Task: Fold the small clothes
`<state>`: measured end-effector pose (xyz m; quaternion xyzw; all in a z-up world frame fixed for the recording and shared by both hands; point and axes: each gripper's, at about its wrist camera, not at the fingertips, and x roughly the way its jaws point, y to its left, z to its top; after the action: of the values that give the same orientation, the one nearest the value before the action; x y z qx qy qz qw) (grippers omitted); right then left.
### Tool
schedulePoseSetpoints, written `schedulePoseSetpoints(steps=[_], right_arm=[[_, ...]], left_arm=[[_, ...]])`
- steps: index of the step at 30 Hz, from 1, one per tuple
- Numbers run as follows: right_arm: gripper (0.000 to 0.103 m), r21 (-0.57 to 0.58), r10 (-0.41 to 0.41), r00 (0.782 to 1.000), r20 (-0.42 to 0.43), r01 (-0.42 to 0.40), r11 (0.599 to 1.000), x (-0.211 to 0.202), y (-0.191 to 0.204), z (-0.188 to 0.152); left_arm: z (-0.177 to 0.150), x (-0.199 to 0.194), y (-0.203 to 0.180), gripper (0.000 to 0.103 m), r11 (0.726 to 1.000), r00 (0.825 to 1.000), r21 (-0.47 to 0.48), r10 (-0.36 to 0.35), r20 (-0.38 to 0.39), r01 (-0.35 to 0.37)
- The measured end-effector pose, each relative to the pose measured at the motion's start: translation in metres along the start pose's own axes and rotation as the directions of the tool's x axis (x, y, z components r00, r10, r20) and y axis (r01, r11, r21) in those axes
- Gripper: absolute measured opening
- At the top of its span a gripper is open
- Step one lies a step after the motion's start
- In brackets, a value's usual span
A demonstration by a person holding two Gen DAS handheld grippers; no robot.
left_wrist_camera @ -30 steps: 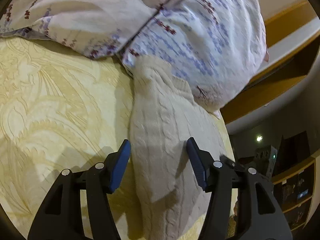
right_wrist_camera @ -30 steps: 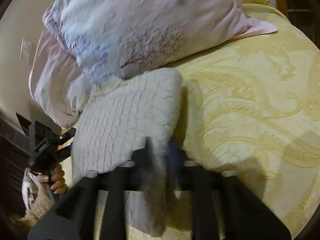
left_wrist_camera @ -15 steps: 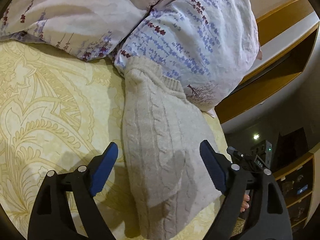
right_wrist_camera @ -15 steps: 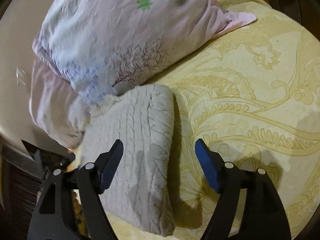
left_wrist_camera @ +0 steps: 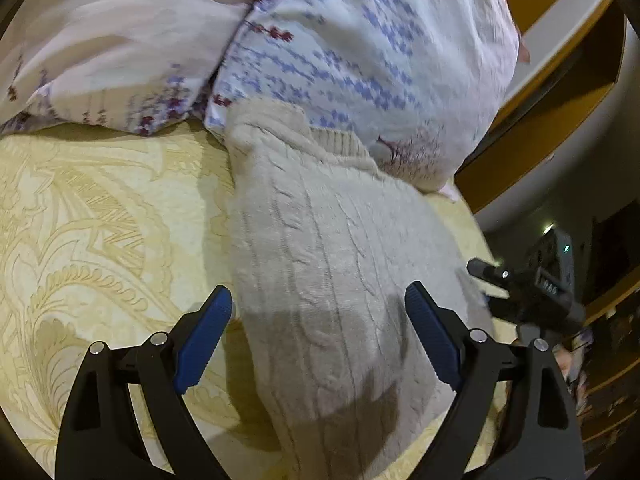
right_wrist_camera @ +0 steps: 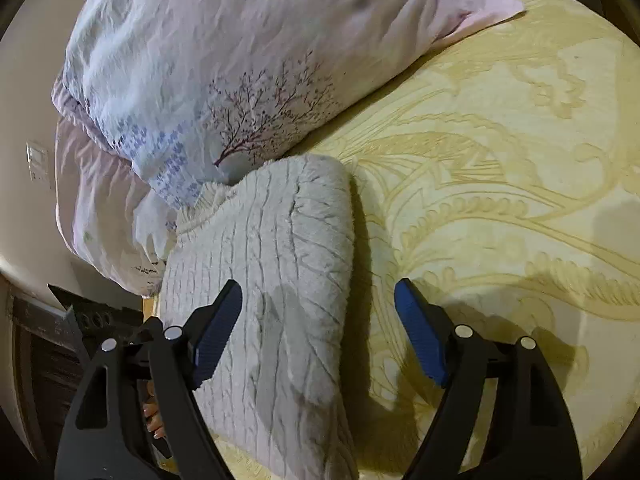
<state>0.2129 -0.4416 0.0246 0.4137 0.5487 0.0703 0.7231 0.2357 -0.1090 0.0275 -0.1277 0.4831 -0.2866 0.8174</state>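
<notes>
A cream cable-knit sweater (left_wrist_camera: 332, 264) lies folded in a thick bundle on the yellow patterned bedspread (left_wrist_camera: 92, 216), its far end against a floral pillow (left_wrist_camera: 360, 48). My left gripper (left_wrist_camera: 320, 336) is open above the sweater's near end, jaws wide apart and empty. In the right wrist view the sweater (right_wrist_camera: 276, 256) lies left of centre. My right gripper (right_wrist_camera: 318, 328) is open and empty over the sweater's right edge, one jaw above the knit and one above the bedspread (right_wrist_camera: 500, 184).
The floral pillow (right_wrist_camera: 224, 64) fills the far side. The bed's edge runs just beyond the sweater, with a wooden headboard or shelf (left_wrist_camera: 560, 92) and dark room behind. The other gripper's body (left_wrist_camera: 532, 284) shows at the right.
My right gripper was shut on the sweater's fold a second ago and has let go and opened. My left gripper opened wider. Both have drawn back slightly; the sweater rests folded.
</notes>
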Motion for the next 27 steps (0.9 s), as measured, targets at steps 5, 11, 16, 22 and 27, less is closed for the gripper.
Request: schedulePoseSetpoints(steps=[5, 11, 16, 22, 27], right_arm=[[0.073, -0.012, 0.065, 0.997, -0.030, -0.065, 0.998, 0.010, 0.005, 0.000], [0.058, -0.006, 0.128, 0.990, -0.065, -0.129, 0.992, 0.022, 0.008, -0.002], [0.037, 0.000, 0.148, 0.986, -0.070, -0.149, 0.989, 0.026, 0.009, -0.006], [0.028, -0.029, 0.139, 0.990, -0.020, -0.140, 0.990, 0.017, 0.031, -0.014], [0.026, -0.144, 0.142, 0.990, 0.021, -0.137, 0.980, 0.008, 0.080, -0.026]], left_arm=[[0.001, 0.014, -0.006, 0.090, 0.998, 0.998, 0.028, 0.049, -0.030, -0.048], [0.003, 0.020, -0.008, 0.089, 0.997, 0.998, 0.050, 0.057, -0.038, -0.055], [0.002, 0.017, -0.006, 0.072, 0.998, 0.999, 0.055, 0.038, -0.032, -0.036], [0.001, -0.002, 0.004, 0.043, 0.998, 0.999, 0.036, -0.050, -0.004, 0.050], [-0.003, -0.036, 0.016, 0.039, 0.996, 0.997, 0.030, -0.081, 0.014, 0.080]])
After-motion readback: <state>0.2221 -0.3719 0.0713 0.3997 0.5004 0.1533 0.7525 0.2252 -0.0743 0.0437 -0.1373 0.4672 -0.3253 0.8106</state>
